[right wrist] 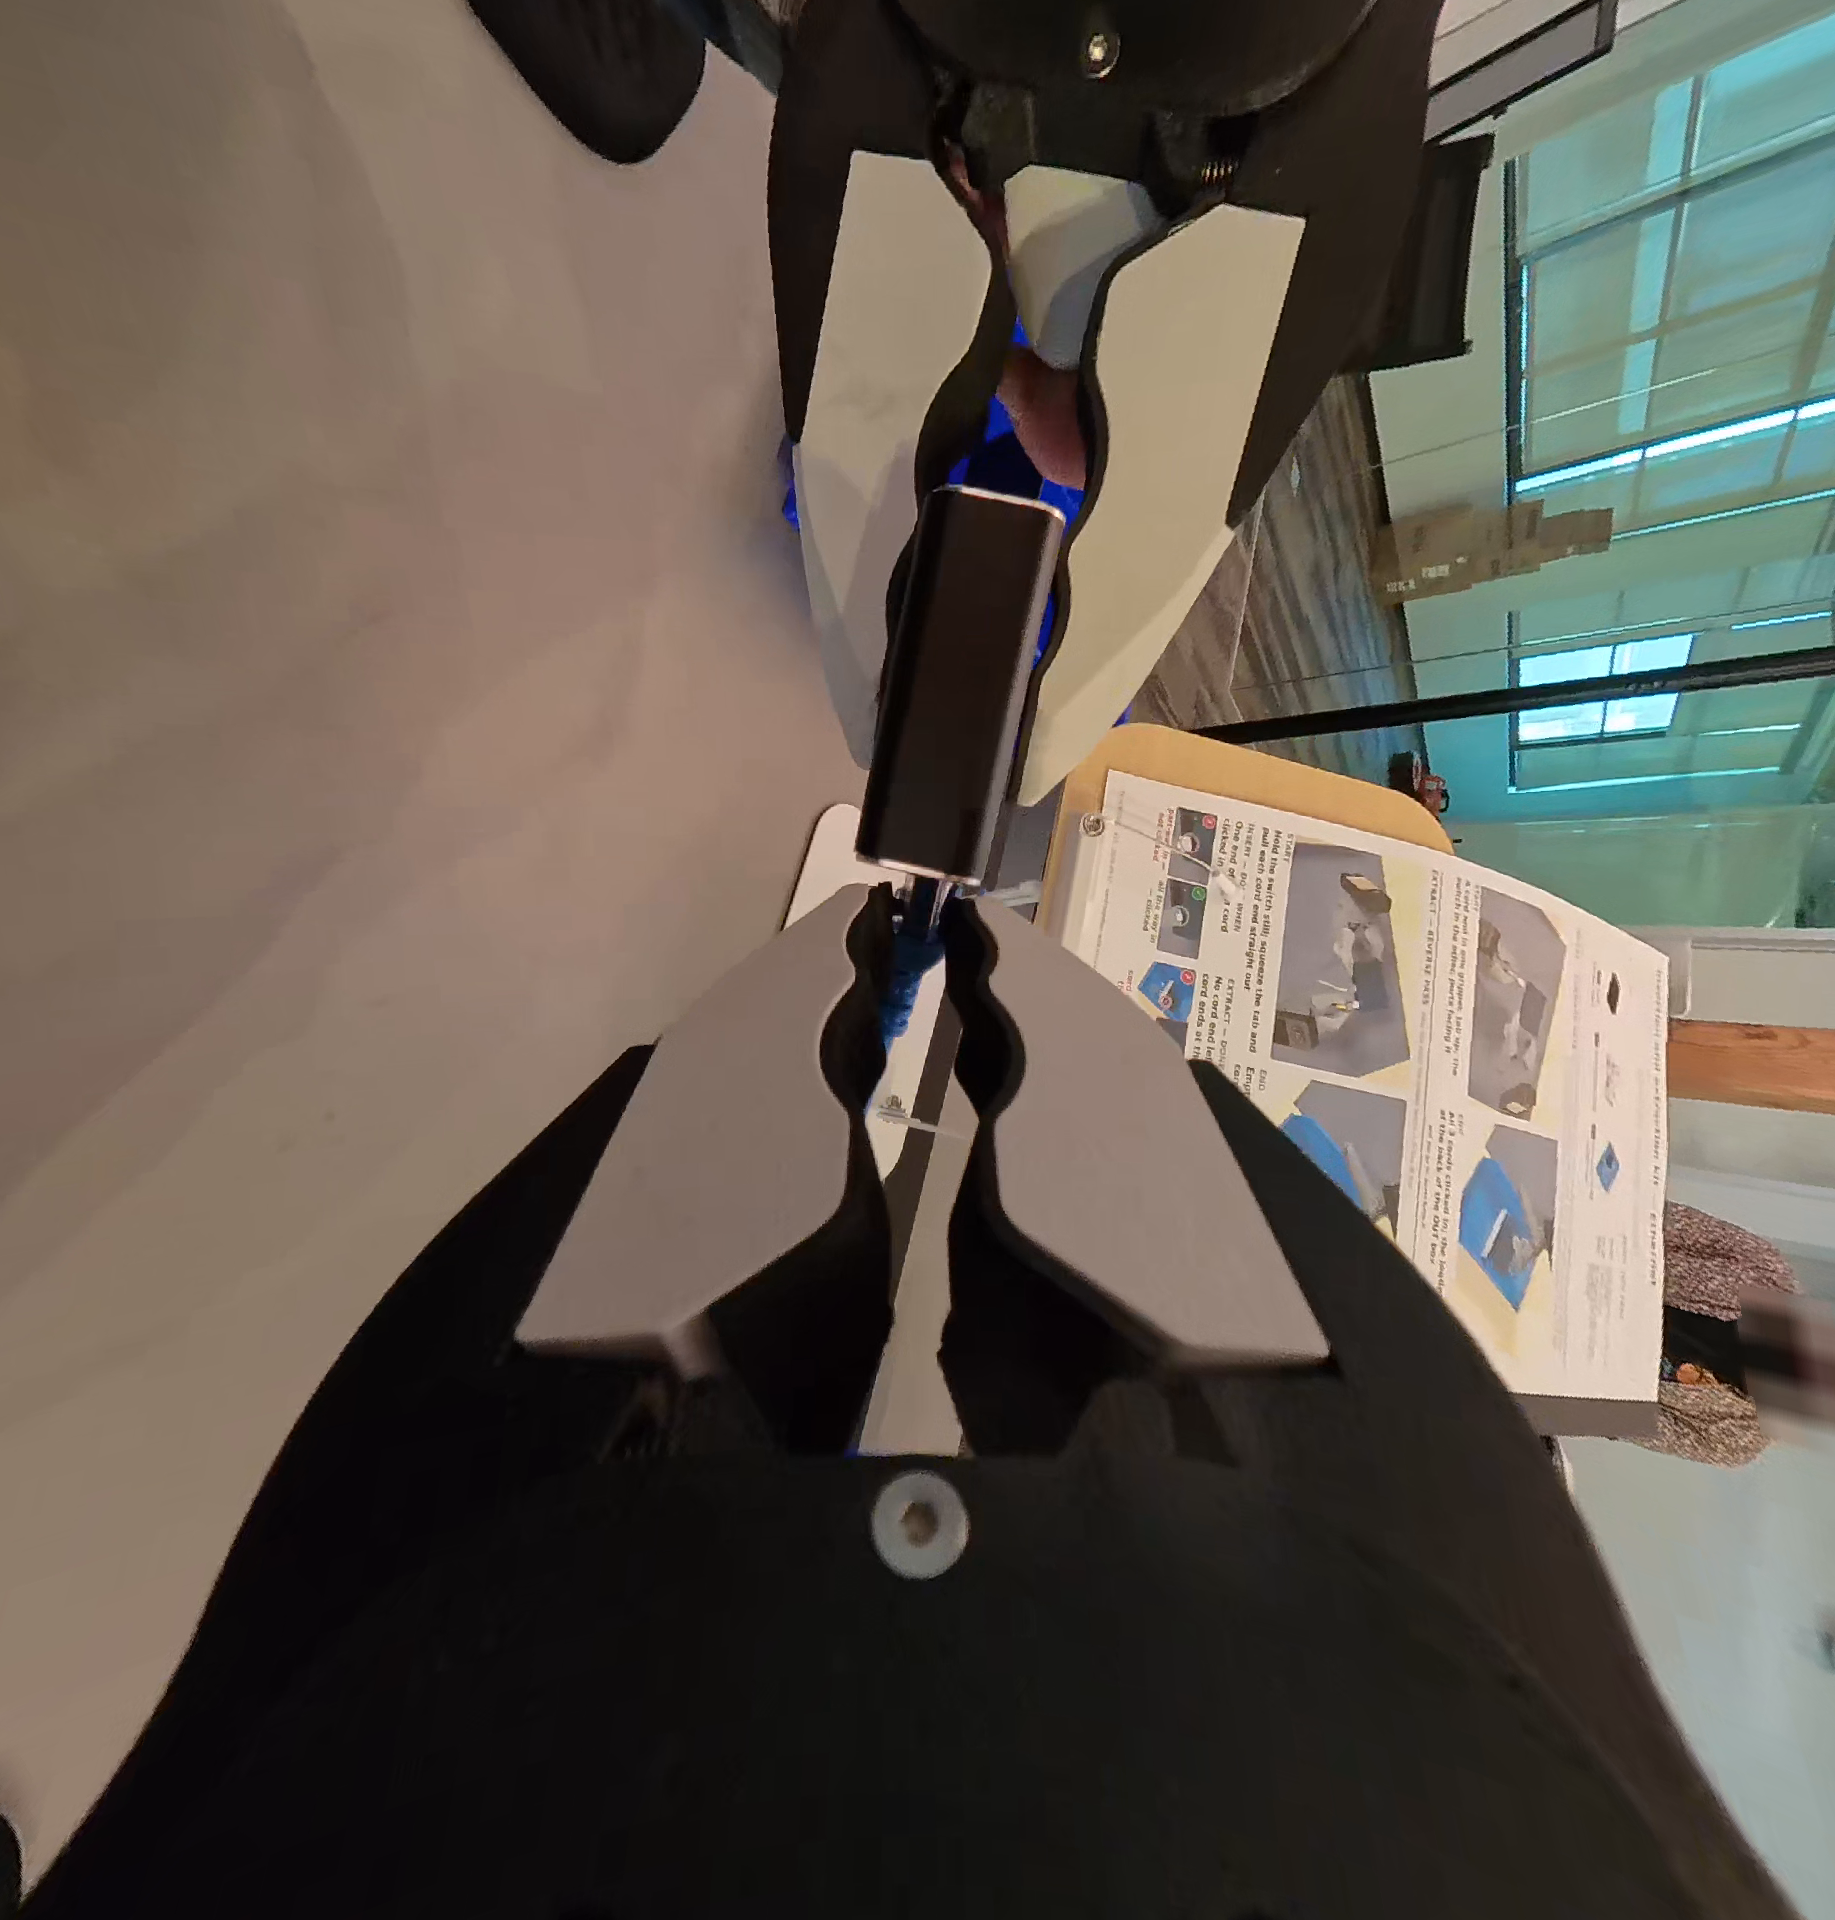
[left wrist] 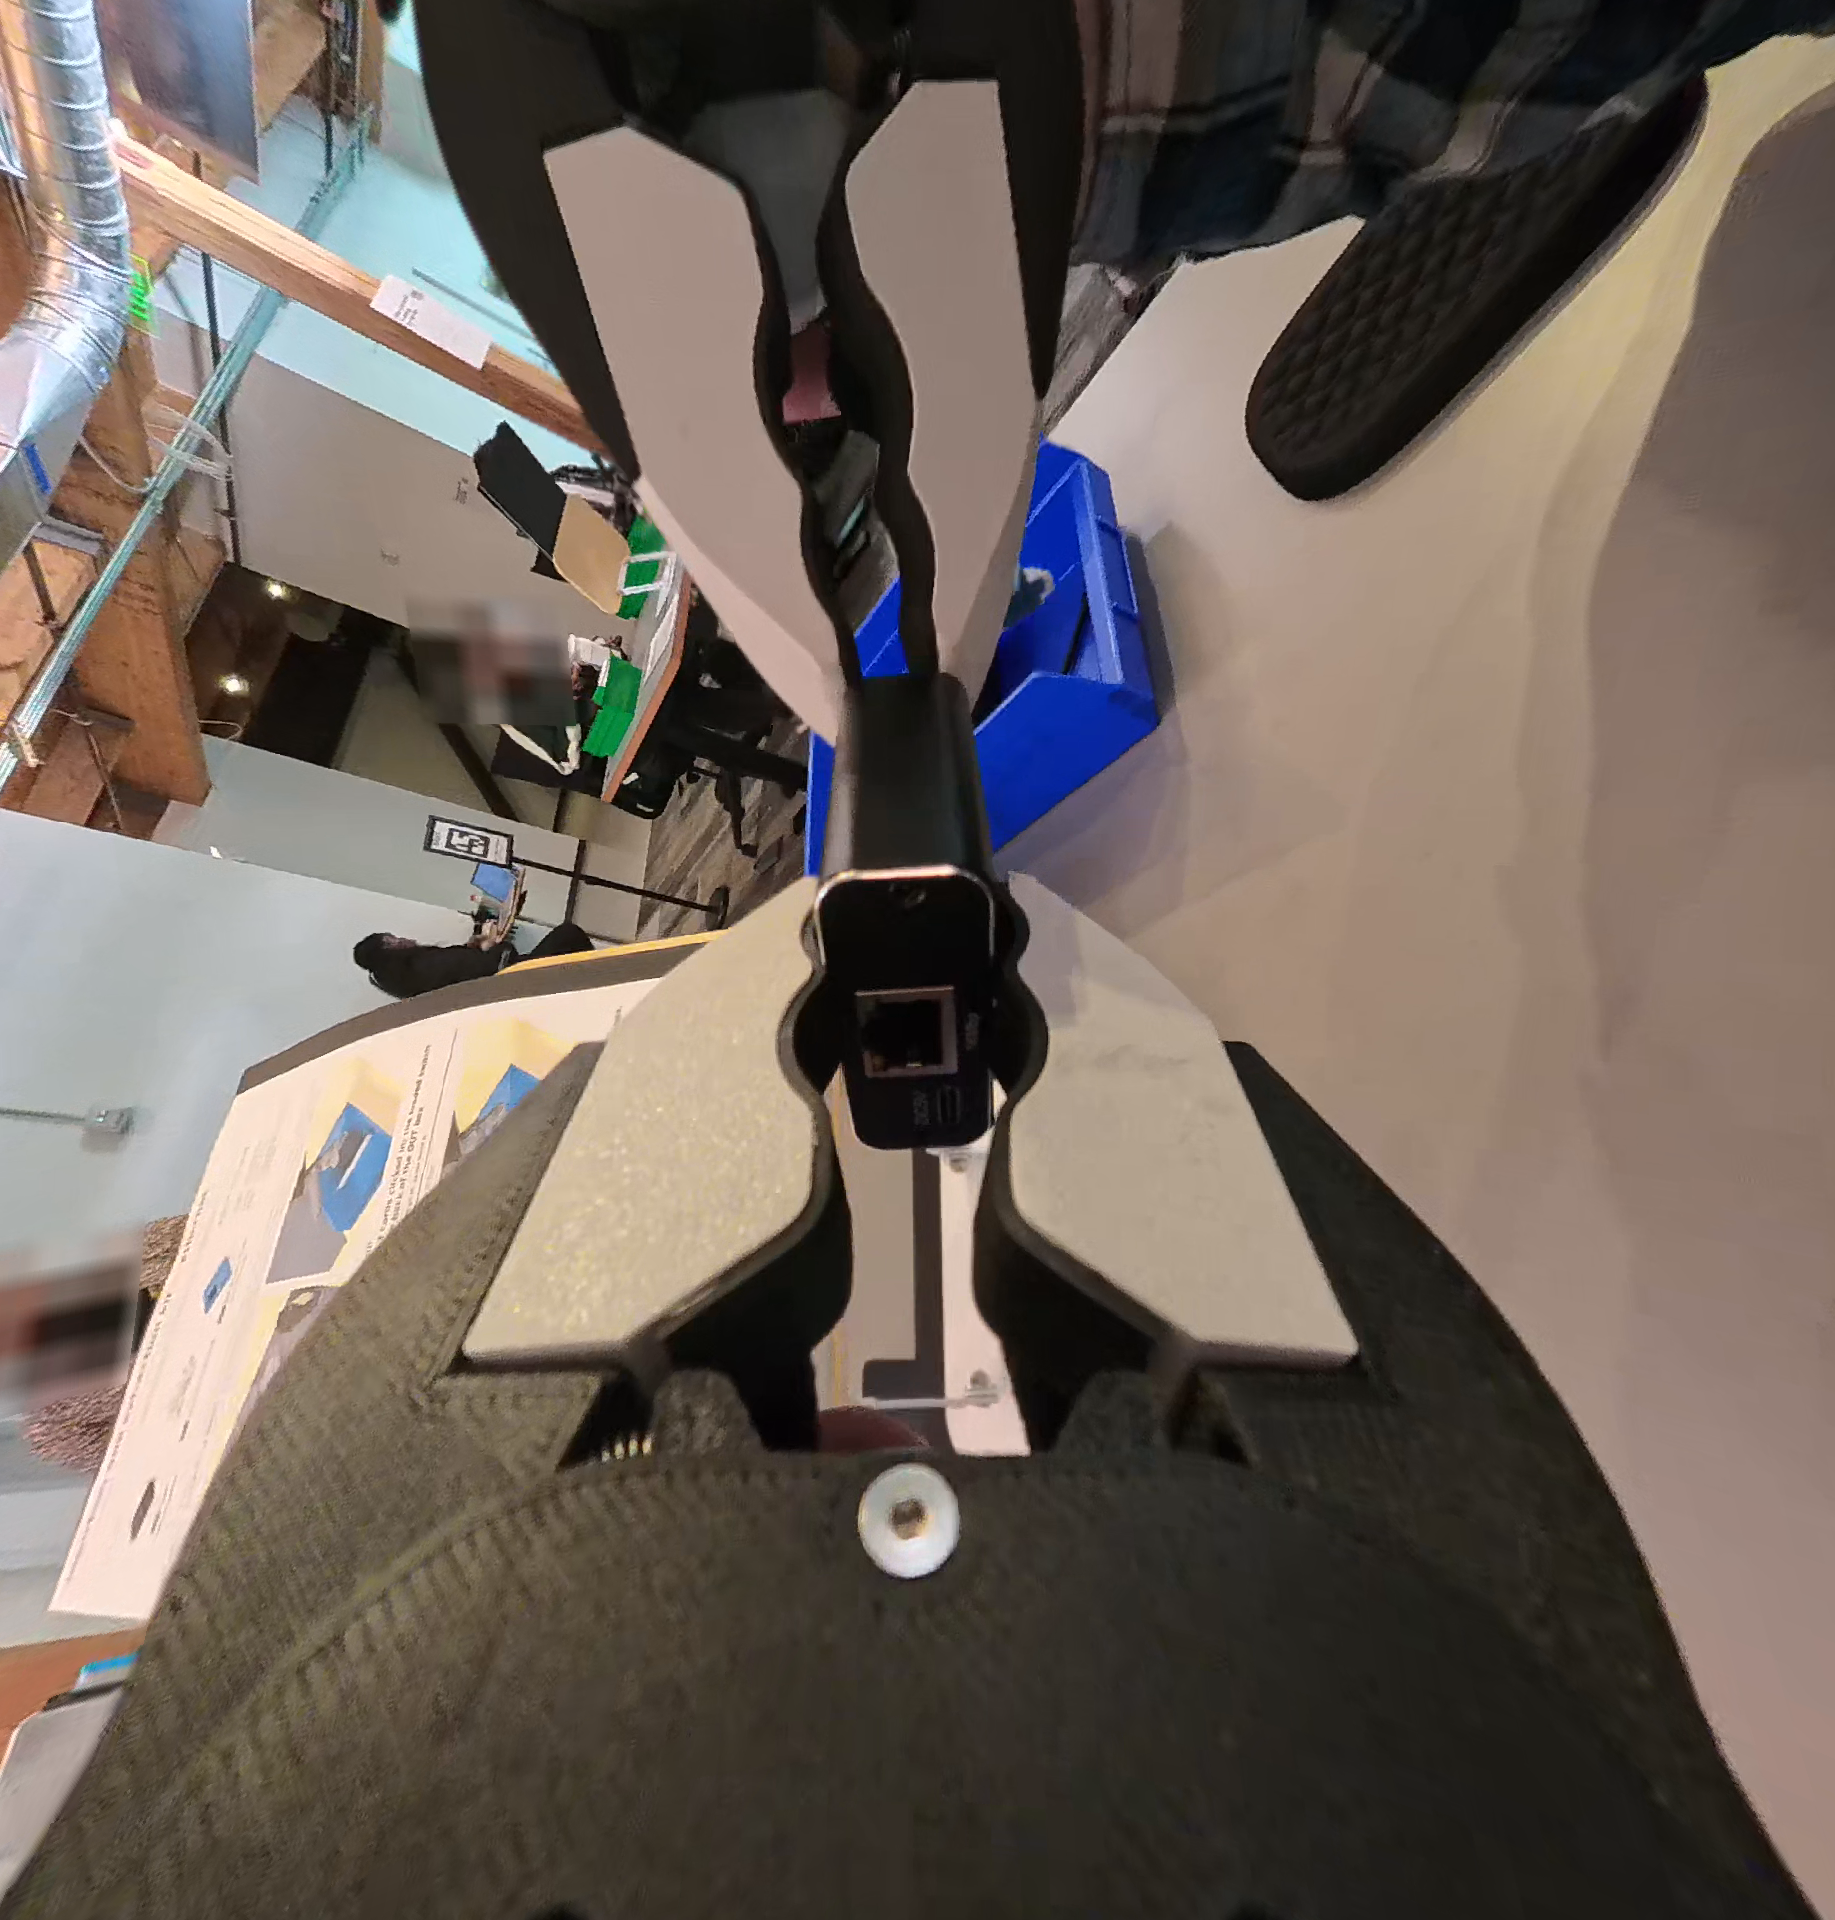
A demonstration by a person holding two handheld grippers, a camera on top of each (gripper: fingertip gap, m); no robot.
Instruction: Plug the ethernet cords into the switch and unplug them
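1. While the left gripper point(left wrist: 913, 1023) clamps the smooth black boxy switch point(left wrist: 908, 1039) between scalloped pads, its square port faces the camera.
2. Right gripper point(right wrist: 918, 935) pinches the ribbed blue cord point(right wrist: 905, 987) at the switch's far end point(right wrist: 949, 686).

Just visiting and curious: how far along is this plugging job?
Midway, I'd guess. The left gripper clamps the black switch. The right gripper pinches a blue ethernet cord whose plug sits at the switch's far end, seemingly entering or leaving its port. The near port is empty. Other cords aren't visible.
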